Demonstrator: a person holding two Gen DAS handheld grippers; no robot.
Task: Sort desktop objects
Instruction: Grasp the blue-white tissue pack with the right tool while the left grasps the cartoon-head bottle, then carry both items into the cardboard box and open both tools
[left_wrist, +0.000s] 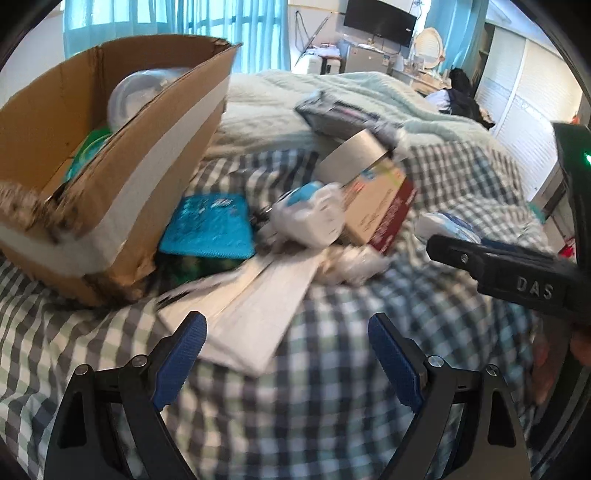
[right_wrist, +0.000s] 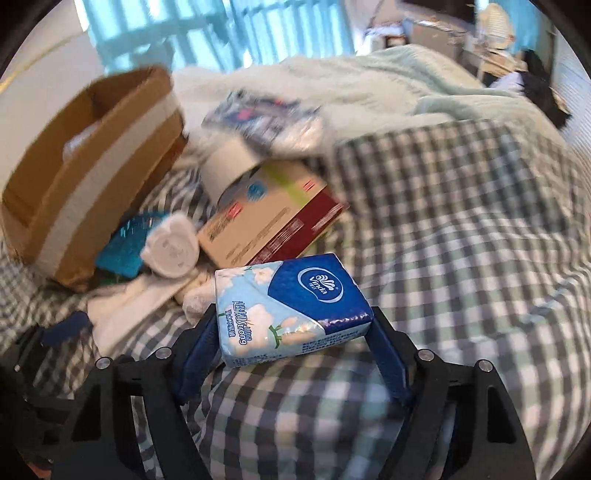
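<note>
- Right gripper (right_wrist: 291, 328): jaws partly closed on a tissue pack (right_wrist: 291, 310), which spans the gap between the two blue pads (right_wrist: 388, 354). The left pad meets the pack's pale flowered end, the right pad its dark blue end. The pack appears lifted clear of the checked sheet (right_wrist: 443, 221) below it.
- Tissue pack: blue and white, with a round white logo on its upper face; it lies tilted, its left end lower in the right wrist view.
- Left gripper (left_wrist: 287, 343): jaws wide apart with nothing between them; it hangs over the checked sheet, beside the near edge of white papers (left_wrist: 258, 310).
- Box (left_wrist: 110, 155): open cardboard carton at the left, standing on the sheet; a clear plastic lid (left_wrist: 147, 92) and a green item show inside.
- Pile right of the box: a teal pad (left_wrist: 210, 225), a white plug (left_wrist: 314, 218), a flat carton (left_wrist: 380, 206) with a red edge, and a tape roll (left_wrist: 351, 155) leaning on that carton.
- Behind the pile: a pale green blanket (left_wrist: 369, 92) with a blurred printed packet (left_wrist: 340, 114) lying on it.
- At the right of the left wrist view, the right gripper's black body comes in above the sheet.
</note>
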